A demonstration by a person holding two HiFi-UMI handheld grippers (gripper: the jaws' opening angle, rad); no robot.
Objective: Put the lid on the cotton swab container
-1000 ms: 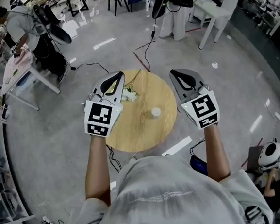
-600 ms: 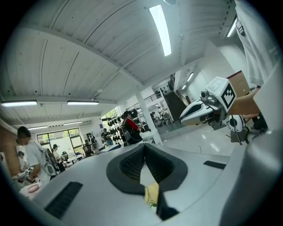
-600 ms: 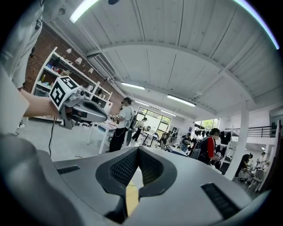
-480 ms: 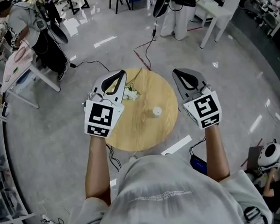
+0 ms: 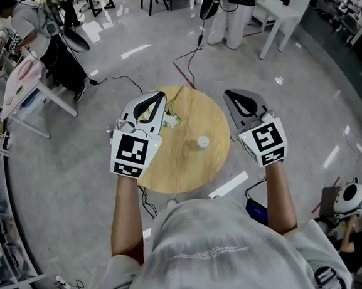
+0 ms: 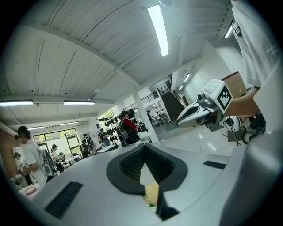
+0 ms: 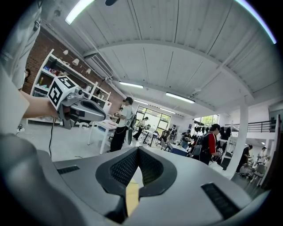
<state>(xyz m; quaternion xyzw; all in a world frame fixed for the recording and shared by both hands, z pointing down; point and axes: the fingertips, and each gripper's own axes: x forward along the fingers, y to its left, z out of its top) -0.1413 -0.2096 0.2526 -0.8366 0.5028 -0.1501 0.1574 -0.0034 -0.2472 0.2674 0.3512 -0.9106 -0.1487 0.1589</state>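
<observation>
A small white round container (image 5: 201,143) stands near the middle of a round wooden table (image 5: 183,172). Whether a lid is on it I cannot tell. My left gripper (image 5: 157,98) hangs over the table's left side, jaws together and empty. My right gripper (image 5: 229,94) hangs just past the table's right edge, also shut with nothing held. Both point away from me and up toward the room: the left gripper (image 6: 143,146) and right gripper (image 7: 138,148) views show ceiling and hall, with a strip of wood below the jaws.
A small white bunch with a green stem (image 5: 168,120) lies on the table by the left gripper. Cables (image 5: 189,61) run across the grey floor behind the table. A white table (image 5: 274,13) stands at the back right, and people work at benches at the back left.
Almost nothing: both grippers stay shut at the table's two sides. The head view has shifted slightly, so everything sits a little to the right.
</observation>
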